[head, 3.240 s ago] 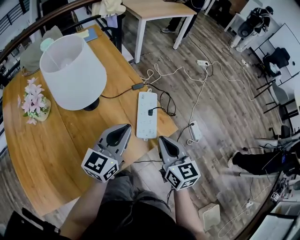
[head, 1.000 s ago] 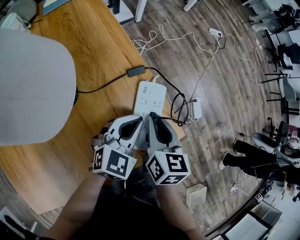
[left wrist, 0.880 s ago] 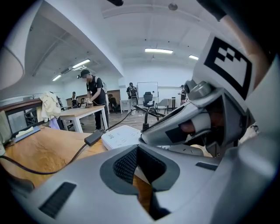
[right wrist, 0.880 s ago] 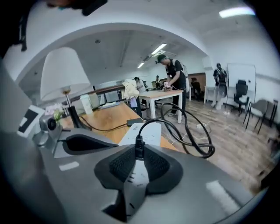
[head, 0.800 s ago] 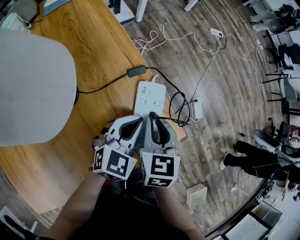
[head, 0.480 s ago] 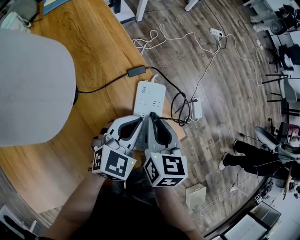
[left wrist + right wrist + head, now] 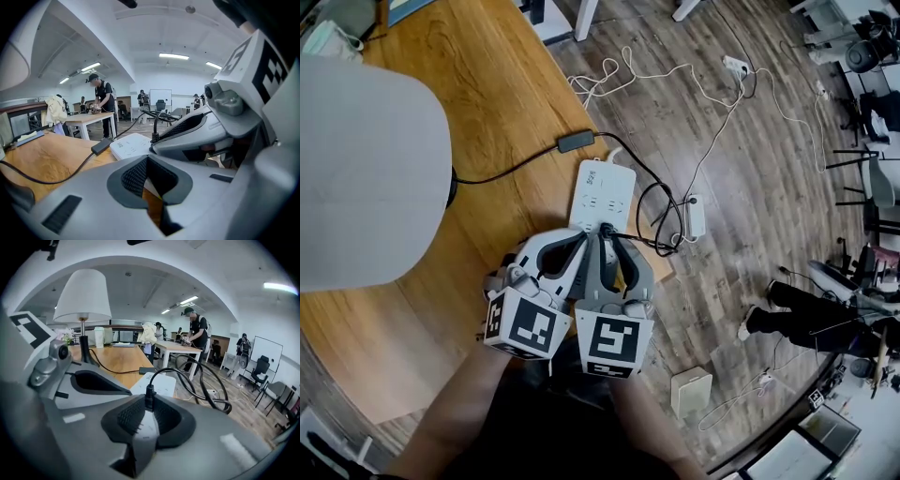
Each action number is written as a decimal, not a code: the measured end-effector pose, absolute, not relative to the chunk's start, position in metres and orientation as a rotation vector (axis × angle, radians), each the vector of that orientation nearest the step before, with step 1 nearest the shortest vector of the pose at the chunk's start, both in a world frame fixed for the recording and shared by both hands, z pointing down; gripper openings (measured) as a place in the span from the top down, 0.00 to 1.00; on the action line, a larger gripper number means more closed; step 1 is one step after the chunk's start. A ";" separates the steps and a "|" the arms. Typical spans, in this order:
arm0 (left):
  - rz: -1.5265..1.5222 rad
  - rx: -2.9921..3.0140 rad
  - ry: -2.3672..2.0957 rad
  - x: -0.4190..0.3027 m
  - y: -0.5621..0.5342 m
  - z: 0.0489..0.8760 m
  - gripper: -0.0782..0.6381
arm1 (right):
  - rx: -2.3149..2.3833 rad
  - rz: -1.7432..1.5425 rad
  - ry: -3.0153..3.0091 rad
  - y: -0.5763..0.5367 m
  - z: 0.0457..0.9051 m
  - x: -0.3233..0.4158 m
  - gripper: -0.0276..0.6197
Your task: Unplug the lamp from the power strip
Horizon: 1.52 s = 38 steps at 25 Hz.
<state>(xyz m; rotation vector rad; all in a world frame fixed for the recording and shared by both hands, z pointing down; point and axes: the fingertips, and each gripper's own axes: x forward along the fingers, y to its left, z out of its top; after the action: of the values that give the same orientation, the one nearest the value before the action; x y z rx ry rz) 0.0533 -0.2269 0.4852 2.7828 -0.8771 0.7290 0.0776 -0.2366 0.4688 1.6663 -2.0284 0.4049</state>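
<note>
The plug (image 7: 149,402) is judged to be still seated in the strip (image 7: 602,187) at the tabletop (image 7: 487,84) edge, so the grasp is made and the pull is left to do. The plug is pinched by the right tool (image 7: 606,234), which is angled down over the strip. The left tool (image 7: 579,242), its jaws pressed together on nothing, is held just beside it.

wood-plank floor (image 7: 787,187), pale table (image 7: 178,347)

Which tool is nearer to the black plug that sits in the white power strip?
Right. The right tool has its jaws on the black plug. The left tool is beside it, at the plug's left, over the power strip's near end.
</note>
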 end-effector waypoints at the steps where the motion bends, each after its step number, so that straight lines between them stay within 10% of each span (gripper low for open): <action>1: 0.727 2.782 -0.876 0.054 -0.227 0.486 0.90 | 1.668 0.414 -2.034 -0.237 0.470 0.078 0.86; 8: 0.724 2.781 -0.888 0.055 -0.229 0.487 0.90 | 1.854 0.944 -2.178 -0.232 0.478 0.095 0.85; 17: 0.737 2.775 -0.897 0.054 -0.232 0.491 0.90 | 1.669 0.467 -2.024 -0.238 0.476 0.079 0.86; 23: 0.740 2.779 -0.902 0.055 -0.231 0.490 0.90 | 1.829 0.999 -2.184 -0.234 0.479 0.095 0.85; 38: 0.727 2.766 -0.910 0.055 -0.230 0.487 0.90 | 1.674 0.456 -2.077 -0.232 0.469 0.080 0.86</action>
<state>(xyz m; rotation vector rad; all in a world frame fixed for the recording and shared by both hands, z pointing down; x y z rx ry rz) 0.0548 -0.2302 0.4867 2.7661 -0.9099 0.7274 0.0799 -0.2324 0.4692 1.6742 -2.0766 0.4563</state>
